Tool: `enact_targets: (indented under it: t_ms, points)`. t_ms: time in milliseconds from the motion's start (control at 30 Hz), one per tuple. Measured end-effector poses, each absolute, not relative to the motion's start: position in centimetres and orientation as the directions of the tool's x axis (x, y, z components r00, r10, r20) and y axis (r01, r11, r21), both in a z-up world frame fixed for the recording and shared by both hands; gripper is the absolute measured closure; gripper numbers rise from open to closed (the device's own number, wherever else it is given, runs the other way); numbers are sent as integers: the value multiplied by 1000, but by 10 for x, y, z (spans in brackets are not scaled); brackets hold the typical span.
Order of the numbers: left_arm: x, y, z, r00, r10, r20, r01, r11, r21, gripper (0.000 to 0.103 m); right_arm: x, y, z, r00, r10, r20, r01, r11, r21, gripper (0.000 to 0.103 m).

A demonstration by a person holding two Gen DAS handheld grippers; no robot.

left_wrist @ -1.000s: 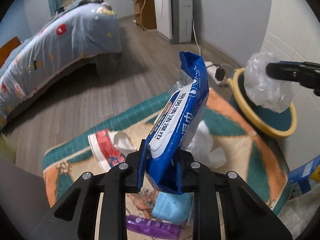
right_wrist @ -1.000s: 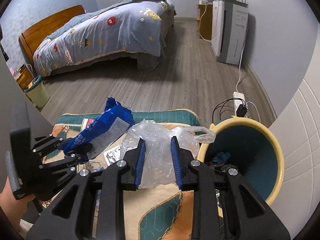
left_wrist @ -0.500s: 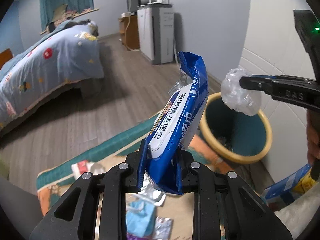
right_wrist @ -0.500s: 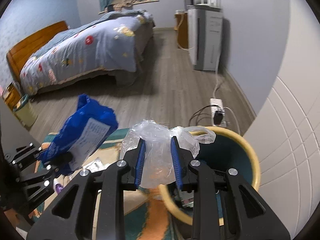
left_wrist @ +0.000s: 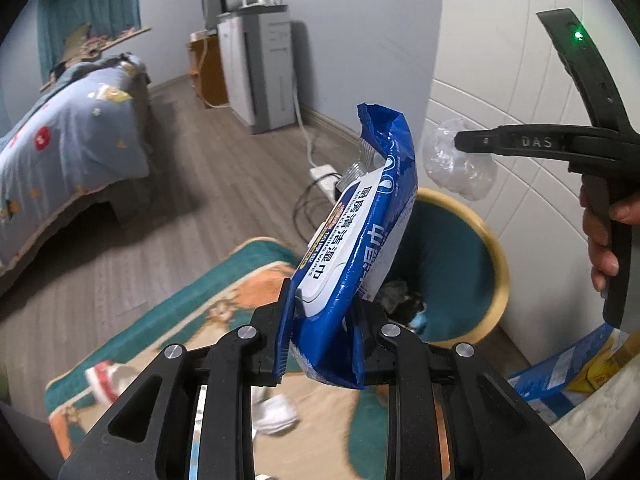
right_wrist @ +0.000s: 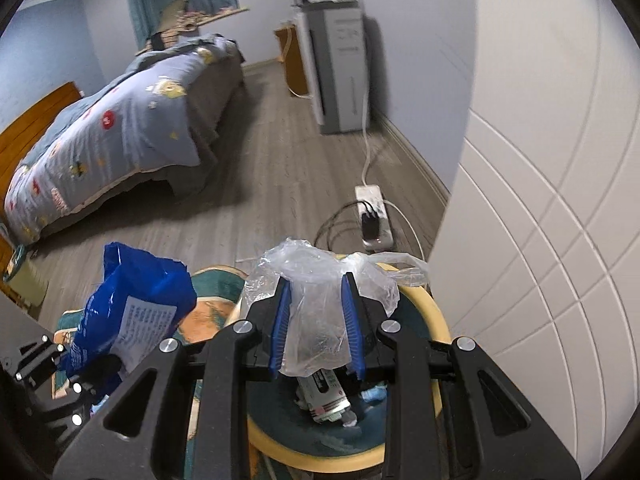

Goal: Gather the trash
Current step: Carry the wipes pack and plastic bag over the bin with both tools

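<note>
Left tool [left_wrist: 320, 316] at bottom centre of left wrist view, clamped on blue wet-wipes pack [left_wrist: 360, 236]; pack stands up and leans right, torn top edge near frame centre, white label w/ Chinese text facing camera. Far left of that view: bed [left_wrist: 68, 148] w/ patterned blue quilt. Lower left: teal/orange rug [left_wrist: 224, 280] on wood floor; a red-and-white wrapper [left_wrist: 102, 376] and crumpled white tissue [left_wrist: 276, 416] lie on it. Upper centre: grey-white cabinet [left_wrist: 260, 76] against wall. Right of pack: yellow-rimmed teal trash bin [left_wrist: 496, 256], scraps at its bottom. Above bin rim, right tool [left_wrist: 460, 142] comes in from right edge, pinching clear plastic bag [left_wrist: 456, 168]; person's hand [left_wrist: 604, 240] on its handle at far right.

Right wrist view, L to R: left tool [right_wrist: 76, 360] at lower left w/ wipes pack sticking up; bed in upper left; right tool bottom centre, blue pads gripping crumpled plastic bag, held directly over bin opening, rubbish visible inside below it. Power strip [right_wrist: 372, 216] w/ plug on floor beyond bin, centre-right. White panelled wall fills right side.
</note>
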State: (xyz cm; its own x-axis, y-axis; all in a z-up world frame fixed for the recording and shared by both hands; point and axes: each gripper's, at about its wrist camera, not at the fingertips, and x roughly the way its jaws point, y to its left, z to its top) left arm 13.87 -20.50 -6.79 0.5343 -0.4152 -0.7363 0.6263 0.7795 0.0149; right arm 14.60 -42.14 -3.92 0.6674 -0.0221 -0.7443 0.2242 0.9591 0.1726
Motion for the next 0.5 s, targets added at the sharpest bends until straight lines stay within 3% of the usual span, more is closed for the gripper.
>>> enact_targets:
  t_ms: [500]
  points:
    - [144,-274,-116,399,-425,-812,668,741,-59,77,146,-465,-81,574,-44,-818,329,927,181,78]
